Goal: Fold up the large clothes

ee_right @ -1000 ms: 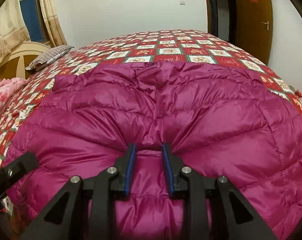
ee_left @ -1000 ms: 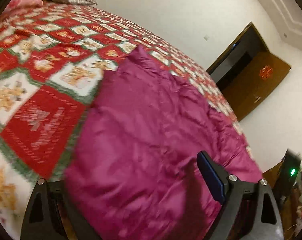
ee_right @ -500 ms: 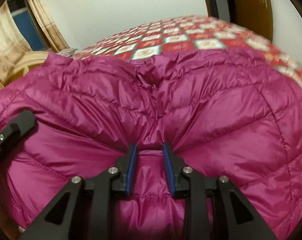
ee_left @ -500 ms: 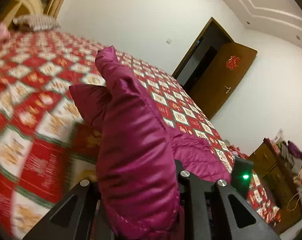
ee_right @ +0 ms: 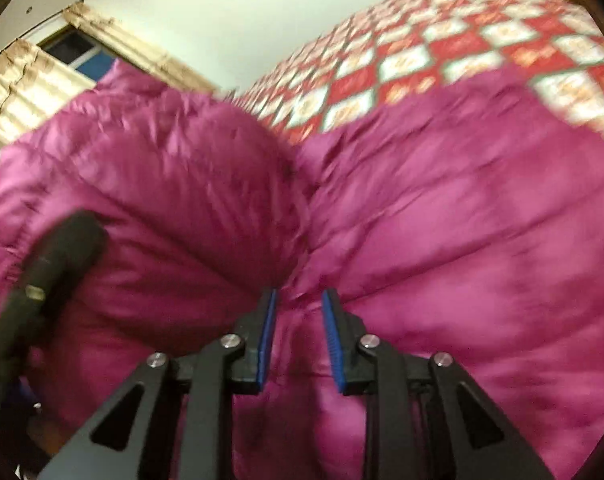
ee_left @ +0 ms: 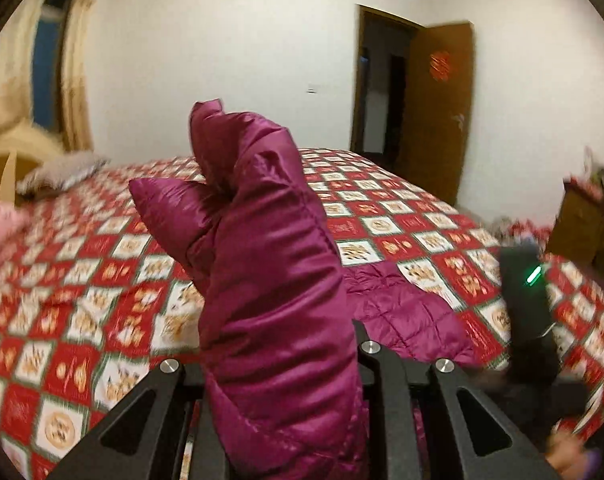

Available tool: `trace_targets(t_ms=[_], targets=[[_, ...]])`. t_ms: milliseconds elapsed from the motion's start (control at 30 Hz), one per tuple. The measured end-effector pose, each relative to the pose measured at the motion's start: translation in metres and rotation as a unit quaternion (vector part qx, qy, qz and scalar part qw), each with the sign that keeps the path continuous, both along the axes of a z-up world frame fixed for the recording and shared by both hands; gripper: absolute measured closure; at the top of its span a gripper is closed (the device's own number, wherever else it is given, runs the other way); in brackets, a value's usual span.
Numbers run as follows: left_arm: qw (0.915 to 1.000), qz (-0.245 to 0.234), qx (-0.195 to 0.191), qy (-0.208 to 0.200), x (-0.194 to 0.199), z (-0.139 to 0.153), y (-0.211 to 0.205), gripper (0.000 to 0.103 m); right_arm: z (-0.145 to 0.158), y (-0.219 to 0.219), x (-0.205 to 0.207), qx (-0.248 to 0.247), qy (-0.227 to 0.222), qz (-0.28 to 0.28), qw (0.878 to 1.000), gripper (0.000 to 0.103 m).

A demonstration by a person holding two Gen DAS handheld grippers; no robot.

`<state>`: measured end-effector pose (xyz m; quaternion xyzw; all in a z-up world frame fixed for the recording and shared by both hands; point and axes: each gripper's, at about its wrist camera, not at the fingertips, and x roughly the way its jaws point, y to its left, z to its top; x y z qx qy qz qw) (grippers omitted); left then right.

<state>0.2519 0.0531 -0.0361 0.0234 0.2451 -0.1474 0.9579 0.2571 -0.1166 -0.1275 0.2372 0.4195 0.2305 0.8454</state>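
Right wrist view: jacket (ee_right: 442, 208) fold between jaws.

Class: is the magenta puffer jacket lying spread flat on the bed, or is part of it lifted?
Partly lifted: the left gripper pinches a bunched section of the jacket upright above the bedspread; the rest lies on it.

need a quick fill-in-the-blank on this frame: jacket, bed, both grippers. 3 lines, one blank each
1. The left gripper is shut on a fold of the ___ jacket.
2. The jacket lies on a bed with a red and white ___ cover.
3. The right gripper pinches the same ___.

Missing words: purple; checked; jacket
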Motion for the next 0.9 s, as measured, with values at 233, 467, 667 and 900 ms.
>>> trace_targets(t_ms=[233,467,667,900], targets=[[0.9898,-0.073,0.122,-0.005,-0.008,-0.025,-0.072,0.083,0.004,-0.109,-0.034,-0.051,-0.006,-0.108,0.993,0.075],[0.9684,-0.141,0.206,0.012,-0.013,-0.072,-0.133,0.082,-0.023,-0.147,-0.053,-0.038,0.021,-0.157,0.987,0.075],[0.9532,-0.166,0.253,0.002,-0.022,-0.105,-0.162,0.079,-0.024,-0.161,-0.060,-0.053,0.022,-0.170,0.984,0.075],[0.9564,-0.173,0.235,-0.007,-0.025,-0.111,-0.156,0.078,0.025,-0.172,-0.051,-0.035,-0.024,-0.131,0.990,0.064]])
